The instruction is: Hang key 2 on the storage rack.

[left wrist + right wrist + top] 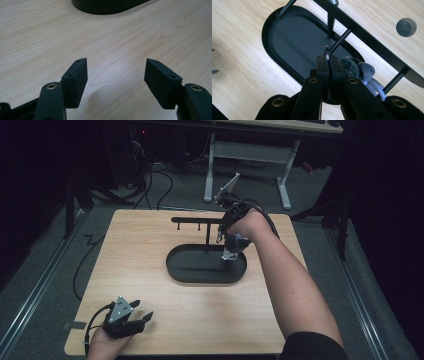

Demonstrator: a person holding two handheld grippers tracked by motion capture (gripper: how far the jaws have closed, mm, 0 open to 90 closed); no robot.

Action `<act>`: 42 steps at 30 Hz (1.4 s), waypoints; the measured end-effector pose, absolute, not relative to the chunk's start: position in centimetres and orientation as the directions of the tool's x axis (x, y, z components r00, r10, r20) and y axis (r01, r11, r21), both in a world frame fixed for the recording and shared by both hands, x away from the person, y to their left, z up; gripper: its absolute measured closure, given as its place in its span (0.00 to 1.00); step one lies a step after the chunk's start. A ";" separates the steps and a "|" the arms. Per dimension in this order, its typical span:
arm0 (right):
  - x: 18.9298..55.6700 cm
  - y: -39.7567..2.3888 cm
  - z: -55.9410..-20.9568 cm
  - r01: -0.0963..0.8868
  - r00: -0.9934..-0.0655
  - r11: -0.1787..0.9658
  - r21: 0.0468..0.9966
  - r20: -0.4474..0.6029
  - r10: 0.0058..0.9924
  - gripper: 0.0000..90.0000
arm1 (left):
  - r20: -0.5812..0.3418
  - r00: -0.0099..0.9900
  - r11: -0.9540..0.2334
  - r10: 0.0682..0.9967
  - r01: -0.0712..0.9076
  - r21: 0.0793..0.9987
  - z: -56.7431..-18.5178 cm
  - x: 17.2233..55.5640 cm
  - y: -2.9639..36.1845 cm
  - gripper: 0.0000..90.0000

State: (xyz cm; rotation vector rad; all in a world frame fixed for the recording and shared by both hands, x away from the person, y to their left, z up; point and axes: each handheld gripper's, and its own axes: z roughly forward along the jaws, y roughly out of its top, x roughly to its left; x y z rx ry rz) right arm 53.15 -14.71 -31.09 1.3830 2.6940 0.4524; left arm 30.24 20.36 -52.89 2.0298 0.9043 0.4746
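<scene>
A black stand has an oval base and a horizontal bar with short pegs. My right gripper hovers over the right end of the base, just below the bar, and is shut on a thin metal key ring. A grey-blue plush charm hangs from the ring beside the jaws. The ring's top edge sits close to one peg; I cannot tell whether they touch. My left gripper rests open at the table's front left, with bare wood between its fingers.
The wooden table holds the stand in its middle, and the base's rim lies ahead of the left gripper. A small round grey disc lies beyond the bar. Desk legs and cables stand on the floor behind.
</scene>
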 end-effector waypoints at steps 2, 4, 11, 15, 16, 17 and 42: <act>53.3 -14.8 -31.1 0.785 -0.583 0.541 0.301 0.064 0.810 0.99 | 0.002 0.668 -0.384 0.744 0.425 0.819 -52.9 30.2 20.4 0.40; 53.5 -14.9 -31.2 0.788 -0.578 0.534 0.306 0.071 0.813 0.99 | 0.002 0.668 -0.385 0.744 0.425 0.819 -52.9 30.2 20.4 0.40; 54.1 -15.0 -31.4 0.799 -0.555 0.510 0.319 0.065 0.829 0.99 | 0.006 0.672 -0.391 0.741 0.425 0.816 -52.9 30.3 20.3 0.40; 54.2 -15.0 -31.6 0.793 -0.554 0.512 0.330 0.041 0.831 0.92 | 0.009 0.673 -0.394 0.740 0.422 0.817 -52.9 30.3 20.3 0.40; 54.1 -15.0 -31.6 0.793 -0.548 0.505 0.340 0.035 0.836 0.91 | 0.008 0.673 -0.395 0.739 0.424 0.815 -53.0 30.3 20.3 0.40; 54.0 -15.0 -31.5 0.790 -0.549 0.505 0.348 0.036 0.835 0.91 | 0.007 0.674 -0.396 0.739 0.426 0.813 -53.0 30.3 20.3 0.40; 44.6 -18.2 -34.9 0.707 -0.601 0.495 0.506 0.060 0.797 0.59 | 0.019 0.696 -0.421 0.718 0.412 0.808 -53.0 30.0 19.2 0.39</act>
